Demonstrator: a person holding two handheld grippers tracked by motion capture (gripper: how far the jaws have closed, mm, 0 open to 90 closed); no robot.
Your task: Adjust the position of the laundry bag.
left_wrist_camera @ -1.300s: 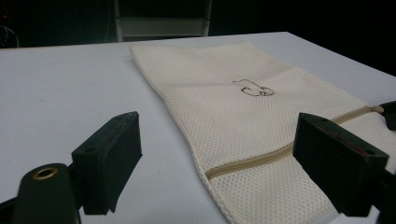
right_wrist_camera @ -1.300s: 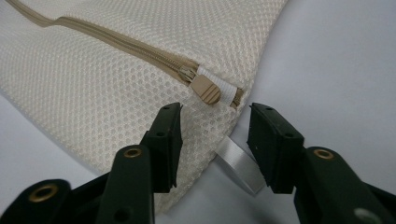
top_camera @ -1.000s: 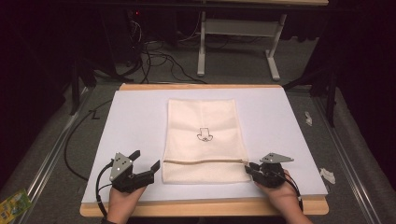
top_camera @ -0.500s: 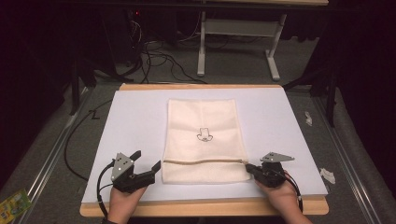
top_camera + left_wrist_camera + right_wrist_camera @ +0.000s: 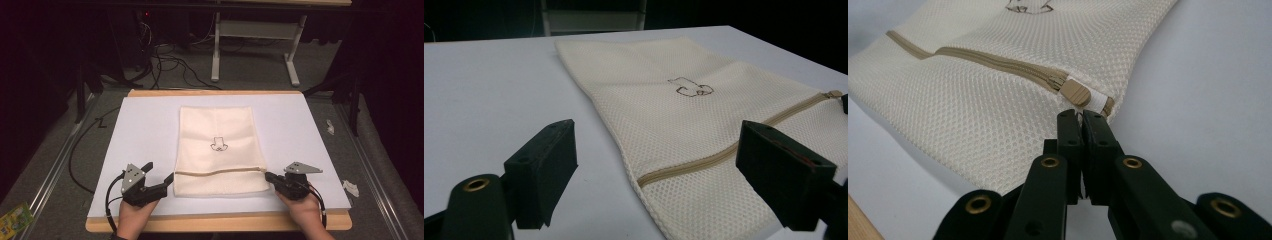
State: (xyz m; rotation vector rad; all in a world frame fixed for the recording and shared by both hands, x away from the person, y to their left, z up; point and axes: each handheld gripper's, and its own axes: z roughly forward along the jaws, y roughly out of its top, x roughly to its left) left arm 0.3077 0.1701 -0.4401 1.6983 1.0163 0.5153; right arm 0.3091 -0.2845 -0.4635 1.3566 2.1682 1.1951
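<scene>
A cream mesh bag [image 5: 217,150] lies flat near the middle of the bench [image 5: 150,130], its long side running from near to far. A small dark emblem [image 5: 218,145] sits about at its centre, and a tan zipper [image 5: 220,171] crosses it from left to right in the near part.

The right tongs [image 5: 270,176] lie at the bag's right edge, level with the right end of the zipper. In the right gripper view these right tongs [image 5: 1082,117] are closed, having just come together, with their tips meeting right at the near edge of the white tab [image 5: 1095,103] that lies beside the tan zipper pull [image 5: 1075,92]. Whether a bit of the tab or of the mesh is pinched between the tips cannot be told; they touch the bag's corner there.

The left tongs [image 5: 162,172] rest on the bench just beside the bag's left edge, near the left end of the zipper. In the left gripper view the left tongs [image 5: 664,165] stand wide, one jaw over the bare bench and the other over the mesh, so that the bag's left edge and the zipper's left end [image 5: 644,179] lie between them, with nothing gripped.

On the floor to the right of the bench lie a few small white scraps [image 5: 350,187].
</scene>
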